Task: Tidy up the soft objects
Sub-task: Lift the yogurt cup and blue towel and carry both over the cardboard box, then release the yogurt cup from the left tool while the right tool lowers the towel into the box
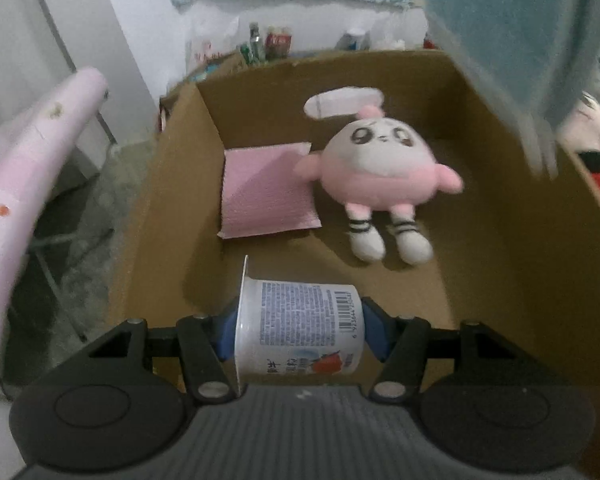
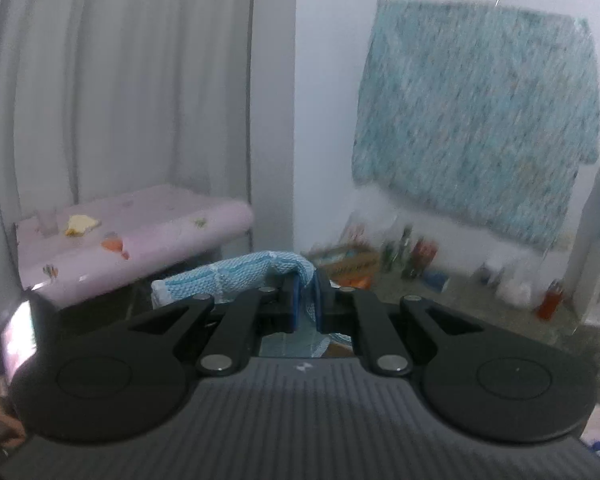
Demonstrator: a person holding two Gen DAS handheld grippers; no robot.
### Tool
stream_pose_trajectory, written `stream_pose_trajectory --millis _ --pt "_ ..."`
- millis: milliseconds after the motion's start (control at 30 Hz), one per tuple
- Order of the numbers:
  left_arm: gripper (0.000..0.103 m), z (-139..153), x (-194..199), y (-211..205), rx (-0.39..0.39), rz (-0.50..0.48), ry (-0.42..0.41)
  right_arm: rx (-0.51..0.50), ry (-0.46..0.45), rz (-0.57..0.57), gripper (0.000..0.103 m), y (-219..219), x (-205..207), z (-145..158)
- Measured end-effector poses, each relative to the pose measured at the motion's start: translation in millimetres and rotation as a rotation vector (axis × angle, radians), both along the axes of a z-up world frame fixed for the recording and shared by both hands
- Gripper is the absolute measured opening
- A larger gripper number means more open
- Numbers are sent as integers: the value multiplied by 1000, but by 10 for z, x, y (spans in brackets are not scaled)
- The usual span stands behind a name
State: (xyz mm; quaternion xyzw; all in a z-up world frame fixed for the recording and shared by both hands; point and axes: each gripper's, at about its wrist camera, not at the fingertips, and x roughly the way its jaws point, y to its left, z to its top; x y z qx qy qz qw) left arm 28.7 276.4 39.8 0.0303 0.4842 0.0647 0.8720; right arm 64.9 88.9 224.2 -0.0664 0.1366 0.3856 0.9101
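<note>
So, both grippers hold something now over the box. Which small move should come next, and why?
Probably lower the left gripper a little and release the yogurt cup on the bare floor of the cardboard box, in front of the pink plush toy and pink cloth. The cup already hangs above that free spot; the right gripper holds a blue cloth.

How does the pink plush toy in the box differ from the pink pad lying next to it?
The plush toy is round and bulging, with a drawn face, arms and striped legs; the pink pad is flat, square and plain. The toy mixes pink with white, while the pad is pink all over. The toy lies mid-box; the pad sits against the cardboard box wall. Both rest on the box floor.
</note>
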Motion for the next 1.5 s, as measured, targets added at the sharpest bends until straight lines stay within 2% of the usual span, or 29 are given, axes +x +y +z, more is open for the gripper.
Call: stream_pose_trajectory --millis 167,267,300,367,433,533,600,700,833,1033,1167,1233,1367,1500 --pt "63 -247 366 118 -18 20 36 -56 52 -7 6 410 121 -424" --pt "63 -271 459 157 -9 24 -16 -77 86 -5 6 506 121 -681" --pt "64 -280 463 171 -10 32 -29 -88 94 -1 6 523 263 -759" --pt "64 -289 457 169 -6 33 -37 -112 97 5 6 549 354 -898" --pt "68 -259 406 118 10 30 -33 -129 93 14 6 615 378 -960" --pt "74 -122 235 5 55 22 -39 -142 92 15 6 643 401 -1010" --pt "82 23 33 -102 138 8 -61 -146 87 13 6 721 397 -997" --pt "82 238 -303 -191 228 -11 -97 -145 81 10 6 786 389 -910" --pt "82 498 -685 -178 212 2 -143 -162 66 9 7 897 302 -850" --pt "82 652 -900 -110 186 29 -173 -409 213 123 9 1057 115 -1240" --pt "82 659 -955 -174 195 28 -170 -601 367 262 13 1201 12 -1448" --pt "82 660 -964 -187 196 29 -172 -628 470 277 13 1223 -2 -1534" --pt "82 682 -977 -180 195 24 -185 -713 502 361 13 1235 -178 -1585" --pt "82 696 -1003 -132 180 39 -189 -723 656 431 13 1271 -260 -1657"
